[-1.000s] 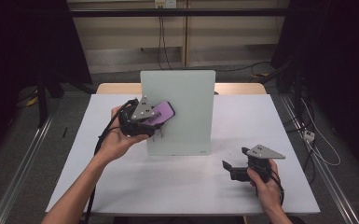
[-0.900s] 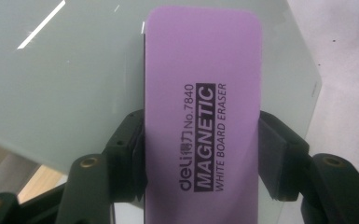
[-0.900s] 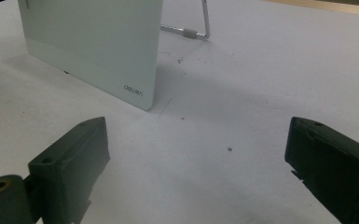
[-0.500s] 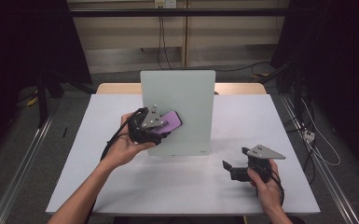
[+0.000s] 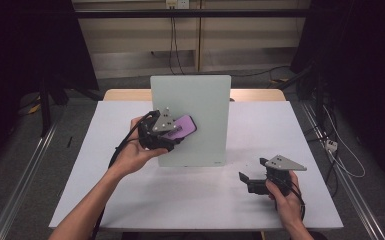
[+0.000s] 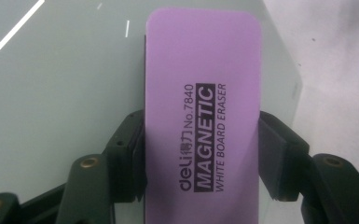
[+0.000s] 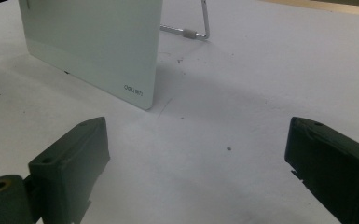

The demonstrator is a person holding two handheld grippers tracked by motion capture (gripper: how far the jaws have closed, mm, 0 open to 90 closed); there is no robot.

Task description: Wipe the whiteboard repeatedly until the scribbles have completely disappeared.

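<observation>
Overhead, the whiteboard (image 5: 192, 117) stands upright near the middle of the white surface (image 5: 105, 195). The left tool (image 5: 167, 134) presses a purple eraser (image 5: 181, 125) against the whiteboard's face, at its left half. The right tool (image 5: 250, 181) rests on the surface, well to the right of the whiteboard's lower corner.

Along the left tool (image 6: 200, 154), both jaws clamp the long sides of the eraser (image 6: 203, 70), which lies flat on the whiteboard (image 6: 60, 84).

Along the right tool (image 7: 198, 154), the jaws stand wide apart and empty, with the whiteboard's (image 7: 93, 42) corner and its wire stand (image 7: 193, 30) beyond.
</observation>
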